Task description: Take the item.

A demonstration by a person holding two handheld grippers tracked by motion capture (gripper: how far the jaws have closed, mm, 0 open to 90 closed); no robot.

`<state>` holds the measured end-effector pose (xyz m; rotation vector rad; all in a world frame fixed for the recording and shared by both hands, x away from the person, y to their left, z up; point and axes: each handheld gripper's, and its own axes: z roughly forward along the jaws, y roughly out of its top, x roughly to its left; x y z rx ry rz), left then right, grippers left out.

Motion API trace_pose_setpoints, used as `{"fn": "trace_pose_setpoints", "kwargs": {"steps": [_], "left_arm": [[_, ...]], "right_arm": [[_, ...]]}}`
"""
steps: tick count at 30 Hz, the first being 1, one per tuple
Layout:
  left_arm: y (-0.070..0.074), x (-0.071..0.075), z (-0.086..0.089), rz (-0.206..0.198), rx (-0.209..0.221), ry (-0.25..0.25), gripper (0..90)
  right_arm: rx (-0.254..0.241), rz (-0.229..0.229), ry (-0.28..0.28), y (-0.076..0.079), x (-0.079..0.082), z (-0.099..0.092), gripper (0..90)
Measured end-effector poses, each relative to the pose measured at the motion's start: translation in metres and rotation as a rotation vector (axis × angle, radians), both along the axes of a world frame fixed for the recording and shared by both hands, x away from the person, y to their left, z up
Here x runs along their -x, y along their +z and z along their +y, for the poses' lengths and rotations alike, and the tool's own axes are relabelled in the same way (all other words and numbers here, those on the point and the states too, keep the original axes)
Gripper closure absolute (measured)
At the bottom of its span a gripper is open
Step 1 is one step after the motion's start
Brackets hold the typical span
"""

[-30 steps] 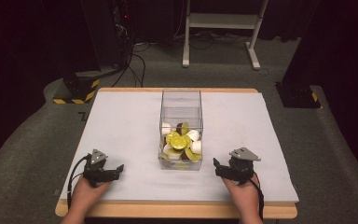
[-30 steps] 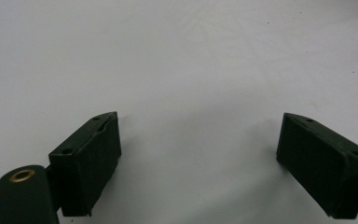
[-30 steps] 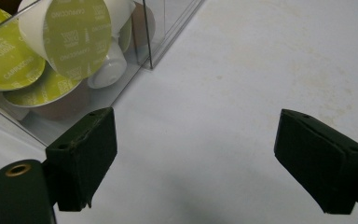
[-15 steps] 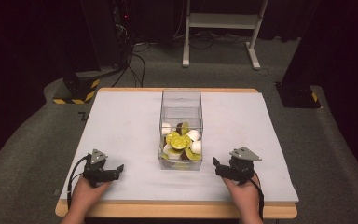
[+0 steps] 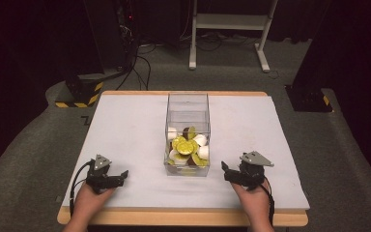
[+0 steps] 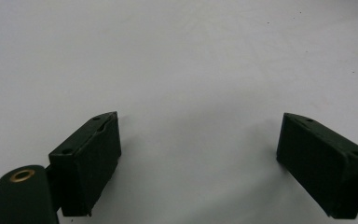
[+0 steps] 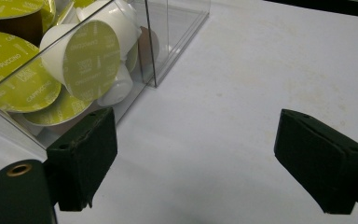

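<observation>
I hold both grippers, left gripper (image 5: 117, 175) and right gripper (image 5: 228, 172), jaws wide and empty, flanking the clear plastic box of green-lidded coffee capsules (image 5: 187, 145); I'd approach from above.

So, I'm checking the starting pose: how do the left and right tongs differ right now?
The left tongs rest farther from the clear box; the right tongs sit closer. The left tongs face bare table, the right tongs the box's coffee capsules. Both are open and empty.
</observation>
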<state>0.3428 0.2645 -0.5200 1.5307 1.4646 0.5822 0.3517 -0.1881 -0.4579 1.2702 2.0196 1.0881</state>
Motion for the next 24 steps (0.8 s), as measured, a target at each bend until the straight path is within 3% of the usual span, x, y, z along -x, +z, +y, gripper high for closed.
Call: {"fn": "trace_pose_setpoints", "kwargs": {"steps": [12, 18, 24], "left_arm": [[0.0, 0.0, 0.0, -0.001, 0.002, 0.001, 13.7], [0.0, 0.0, 0.0, -0.001, 0.002, 0.001, 13.7], [0.0, 0.0, 0.0, 0.0, 0.002, 0.001, 13.7]], "right_arm": [[-0.059, -0.011, 0.007, 0.006, 0.0, -0.001, 13.4], [-0.069, -0.036, 0.03, 0.021, -0.002, 0.002, 13.8], [-0.081, -0.038, 0.079, 0.035, -0.004, 0.018, 14.1]]}}
